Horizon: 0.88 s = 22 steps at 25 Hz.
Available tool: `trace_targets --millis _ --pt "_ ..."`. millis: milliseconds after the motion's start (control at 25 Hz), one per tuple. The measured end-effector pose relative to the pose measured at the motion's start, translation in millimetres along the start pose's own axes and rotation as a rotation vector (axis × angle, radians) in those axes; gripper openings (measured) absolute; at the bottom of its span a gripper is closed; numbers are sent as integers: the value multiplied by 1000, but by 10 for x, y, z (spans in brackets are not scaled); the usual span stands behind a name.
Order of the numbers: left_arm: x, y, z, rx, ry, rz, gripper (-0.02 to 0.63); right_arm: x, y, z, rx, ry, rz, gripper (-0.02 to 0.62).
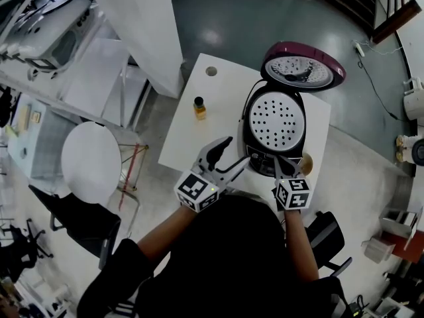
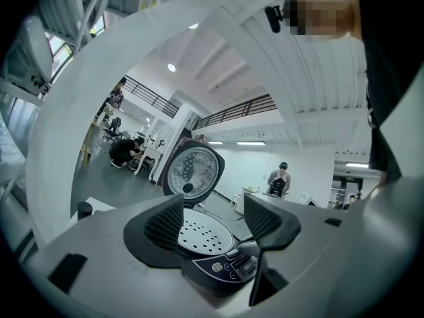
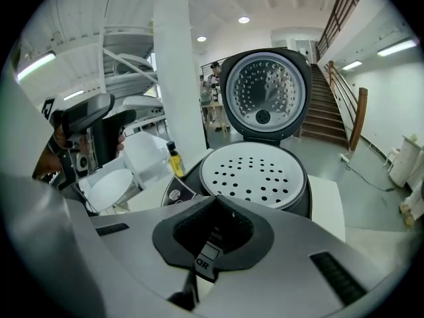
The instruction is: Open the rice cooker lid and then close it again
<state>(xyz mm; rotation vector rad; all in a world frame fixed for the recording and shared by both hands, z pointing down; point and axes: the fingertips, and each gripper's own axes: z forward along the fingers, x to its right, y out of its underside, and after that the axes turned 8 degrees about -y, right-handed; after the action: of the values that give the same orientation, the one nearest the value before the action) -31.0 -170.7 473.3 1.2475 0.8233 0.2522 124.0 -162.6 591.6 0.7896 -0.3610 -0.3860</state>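
The rice cooker (image 1: 273,134) stands on a white table (image 1: 182,134) with its maroon lid (image 1: 303,65) swung up and back. A white perforated tray (image 1: 275,120) covers the pot. My left gripper (image 1: 231,156) hovers open at the cooker's front left, with nothing between its fingers; in the left gripper view the cooker (image 2: 212,254) and lid (image 2: 192,171) show past the open left gripper (image 2: 213,218). My right gripper (image 1: 279,163) is shut at the cooker's front edge. In the right gripper view the shut right gripper (image 3: 215,229) points down at the tray (image 3: 255,174) and the raised lid (image 3: 265,95).
A small bottle of yellow liquid (image 1: 199,106) stands on the table left of the cooker, near a round hole (image 1: 211,71). A brown round object (image 1: 307,162) sits at the cooker's front right. A round white stool (image 1: 91,161) and a white pillar (image 1: 142,25) are to the left.
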Motion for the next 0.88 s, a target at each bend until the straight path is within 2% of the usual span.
trace_targets --millis 160,320,520,680,880 --pt "39 15 -9 -12 31 4 261 -50 -22 -6 -7 28 -78 0" --pt "51 2 51 -17 51 -1 261 -107 -73 -174 80 35 -16 0" --pt "113 -215 275 9 75 33 261 -86 -30 -388 115 27 34 0" --pt "191 -417 514 34 90 61 261 -106 -6 -416 121 -27 71 0" --pt "233 -683 803 64 90 99 261 -110 -93 -327 143 -97 67 0"
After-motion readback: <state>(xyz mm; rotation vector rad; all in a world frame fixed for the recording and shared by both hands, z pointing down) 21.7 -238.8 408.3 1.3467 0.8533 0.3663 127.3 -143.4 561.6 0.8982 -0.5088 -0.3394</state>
